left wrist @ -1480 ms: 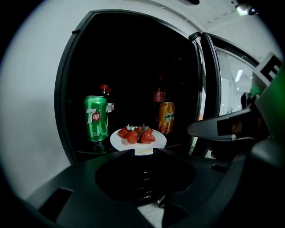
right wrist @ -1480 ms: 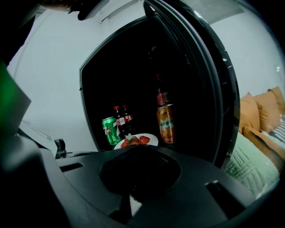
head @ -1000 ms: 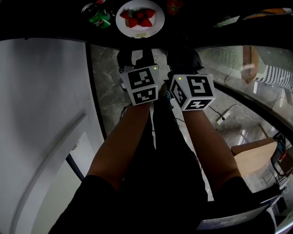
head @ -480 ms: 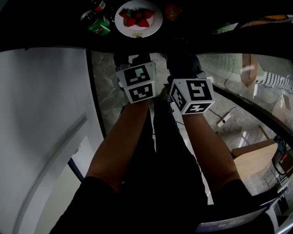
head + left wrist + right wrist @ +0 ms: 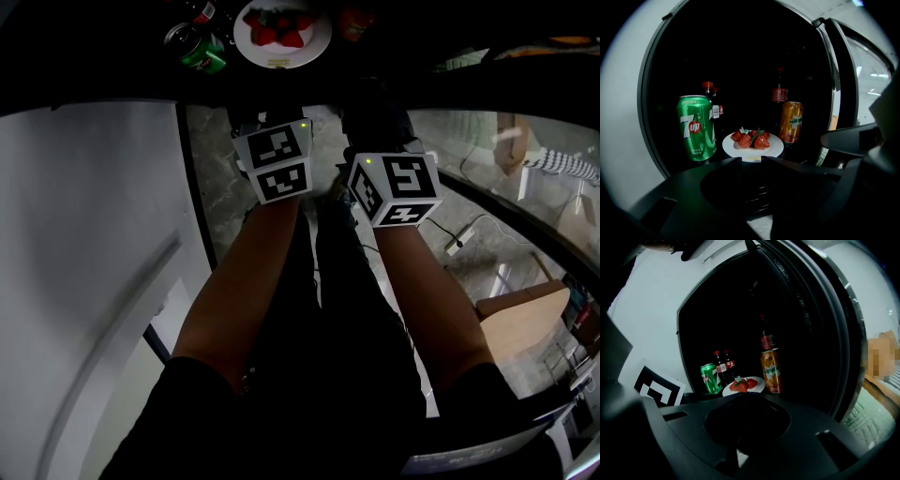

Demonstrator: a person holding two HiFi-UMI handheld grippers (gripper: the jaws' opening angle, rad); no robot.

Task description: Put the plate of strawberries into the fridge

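Left gripper [image 5: 751, 159] slightly parted, empty | right gripper [image 5: 746, 399] clenched | fridge [image 5: 647, 108]: one strawberry plate [image 5: 774, 146], two cans [image 5: 696, 127], three bottles [image 5: 779, 92]

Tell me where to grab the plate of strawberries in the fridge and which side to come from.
Grip the plate by its bare near rim, coming straight in from the open front. Strawberries fill its middle, a green can stands left of it and an orange can right, so only the front edge looks free.
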